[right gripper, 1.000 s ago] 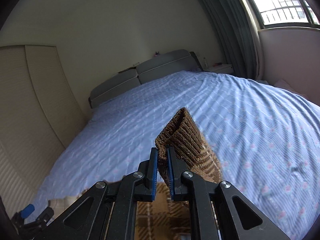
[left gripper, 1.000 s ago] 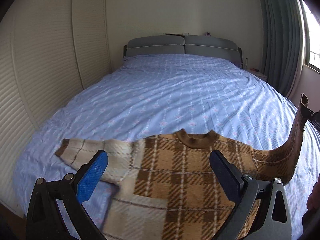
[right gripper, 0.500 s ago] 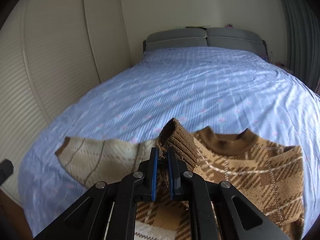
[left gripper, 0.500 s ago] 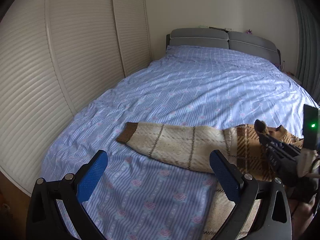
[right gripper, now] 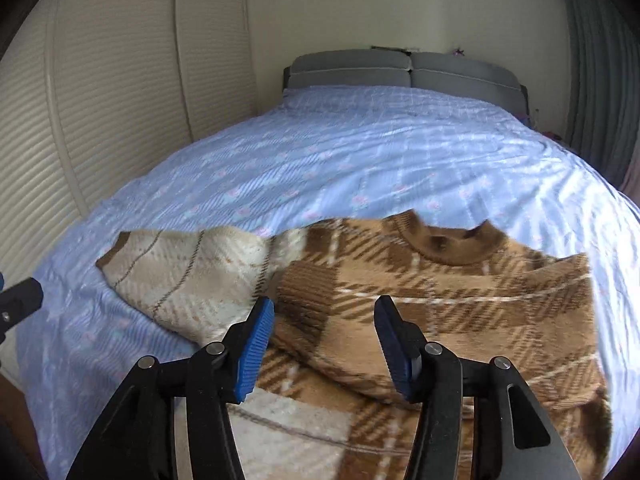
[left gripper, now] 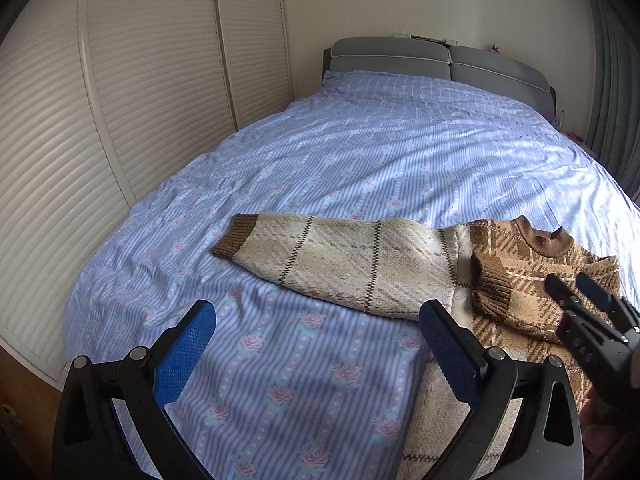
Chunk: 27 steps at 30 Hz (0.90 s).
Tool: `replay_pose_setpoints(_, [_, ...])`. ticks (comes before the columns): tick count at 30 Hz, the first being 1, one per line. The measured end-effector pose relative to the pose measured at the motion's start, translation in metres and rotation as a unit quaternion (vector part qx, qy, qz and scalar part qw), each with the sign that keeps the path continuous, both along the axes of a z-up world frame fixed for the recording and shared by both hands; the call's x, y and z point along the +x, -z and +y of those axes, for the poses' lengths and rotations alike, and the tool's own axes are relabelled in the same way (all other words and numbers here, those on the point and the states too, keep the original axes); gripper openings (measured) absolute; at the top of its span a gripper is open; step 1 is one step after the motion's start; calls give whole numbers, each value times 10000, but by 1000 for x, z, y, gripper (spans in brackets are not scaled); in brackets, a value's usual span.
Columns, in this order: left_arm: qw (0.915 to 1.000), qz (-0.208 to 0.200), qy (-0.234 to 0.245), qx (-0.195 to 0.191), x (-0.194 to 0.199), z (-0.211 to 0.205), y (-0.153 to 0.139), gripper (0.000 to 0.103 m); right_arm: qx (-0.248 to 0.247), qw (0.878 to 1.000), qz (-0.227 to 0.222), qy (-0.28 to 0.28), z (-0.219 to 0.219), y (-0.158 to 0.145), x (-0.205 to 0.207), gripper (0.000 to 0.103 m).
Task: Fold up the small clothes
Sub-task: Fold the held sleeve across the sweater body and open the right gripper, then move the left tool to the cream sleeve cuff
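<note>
Sweater lies beneath right gripper; jaws just opened.

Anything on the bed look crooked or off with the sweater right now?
Nothing damaged. The sweater is lopsided mid-fold: its brown sleeve lies across the chest, while the cream sleeve sticks straight out over the bedsheet. No other clutter on the bed.

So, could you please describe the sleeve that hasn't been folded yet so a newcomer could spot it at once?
On the blue bed lies a plaid sweater. Its cream sleeve stretches flat towards the wardrobe side, ending in a brown cuff. The other sleeve is brown and folded across the chest.
</note>
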State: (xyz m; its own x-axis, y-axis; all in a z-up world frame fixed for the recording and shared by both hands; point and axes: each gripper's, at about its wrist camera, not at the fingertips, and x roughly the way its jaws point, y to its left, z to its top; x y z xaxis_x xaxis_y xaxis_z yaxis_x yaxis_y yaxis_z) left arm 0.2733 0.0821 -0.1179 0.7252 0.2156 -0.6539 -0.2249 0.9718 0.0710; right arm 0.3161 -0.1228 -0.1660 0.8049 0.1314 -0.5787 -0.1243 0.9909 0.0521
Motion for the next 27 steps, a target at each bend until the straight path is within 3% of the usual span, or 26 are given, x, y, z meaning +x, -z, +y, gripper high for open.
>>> replay_pose_setpoints(5, [9995,-33,327,-10,15,-46,8,103,-458,9936,-97,1029,-93,-17,-11,55])
replay_pose_setpoints(9, [9983,-32,586,33,29,-86,15,103,-194,9836,266,1774,-175,-11,1,55])
replay_pose_setpoints(11, [9977,22,674,85,35,-102,20,103,-23,9814,536,1844,-201,0,13,55])
replay_pose_setpoints(17, [9964,142,813,176,46,-132,30,103,-163,9820,1006,1592,-218,30,40,55])
replay_pose_setpoints(21, [9959,183,843,280,52,-141,37,103,-300,9772,1200,1727,-227,48,44,55])
replay_pose_setpoints(27, [9958,239,822,333,58,-141,47,103,-161,9782,993,1816,-232,52,35,61])
